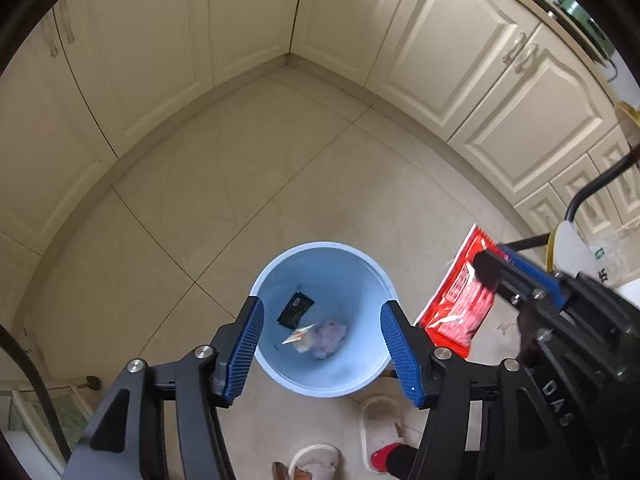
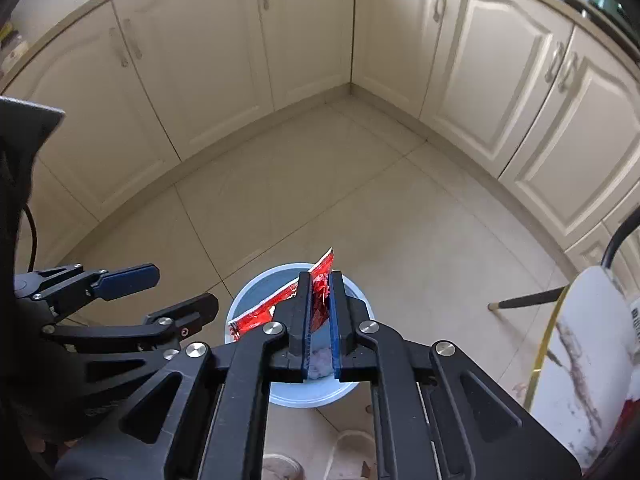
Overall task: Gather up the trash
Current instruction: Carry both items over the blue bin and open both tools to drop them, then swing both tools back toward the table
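Observation:
A light blue trash bin [image 1: 348, 384] stands on the tiled floor; inside lie a black packet [image 1: 295, 309], a folded paper scrap [image 1: 298, 335] and a crumpled pale wrapper [image 1: 330, 338]. My left gripper [image 1: 322, 346] is open and empty, straight above the bin. My right gripper [image 2: 320, 294] is shut on a red snack wrapper [image 2: 264, 312] and holds it over the bin [image 2: 248, 292]. In the left wrist view the red wrapper [image 1: 460, 300] hangs just right of the bin, pinched by the right gripper [image 1: 486, 270]. The left gripper [image 2: 160, 292] shows at the left of the right wrist view.
Cream kitchen cabinets [image 1: 460, 60] wrap the corner behind the bin. A chair with black legs [image 2: 528, 298] and a white seat [image 2: 588, 340] stands at the right. The person's slippers [image 1: 380, 428] are on the floor below the bin.

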A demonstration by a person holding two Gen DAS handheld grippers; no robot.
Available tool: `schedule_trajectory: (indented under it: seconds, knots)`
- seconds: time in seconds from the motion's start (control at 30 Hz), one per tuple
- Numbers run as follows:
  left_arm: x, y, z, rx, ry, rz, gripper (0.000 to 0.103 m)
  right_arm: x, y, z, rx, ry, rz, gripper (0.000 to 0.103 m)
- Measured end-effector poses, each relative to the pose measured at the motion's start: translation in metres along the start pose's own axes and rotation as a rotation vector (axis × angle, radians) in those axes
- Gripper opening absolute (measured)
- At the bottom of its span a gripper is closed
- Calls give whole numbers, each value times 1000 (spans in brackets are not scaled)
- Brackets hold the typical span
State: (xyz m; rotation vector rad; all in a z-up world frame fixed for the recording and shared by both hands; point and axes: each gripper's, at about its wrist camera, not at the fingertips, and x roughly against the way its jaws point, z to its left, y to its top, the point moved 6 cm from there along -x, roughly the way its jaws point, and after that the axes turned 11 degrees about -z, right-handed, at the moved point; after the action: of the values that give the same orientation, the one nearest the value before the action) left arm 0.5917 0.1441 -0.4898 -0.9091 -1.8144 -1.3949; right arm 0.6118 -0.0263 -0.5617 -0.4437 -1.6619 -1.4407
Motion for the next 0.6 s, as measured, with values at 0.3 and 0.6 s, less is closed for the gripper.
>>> schedule_trajectory:
  seconds: [0.3, 0.6]
  knots:
    - [25, 6, 4, 9, 50, -40, 61, 9, 6, -3, -27, 29, -24, 32]
    - [150, 11, -10, 7, 112, -280, 66, 113, 39, 10, -48, 14, -181, 69]
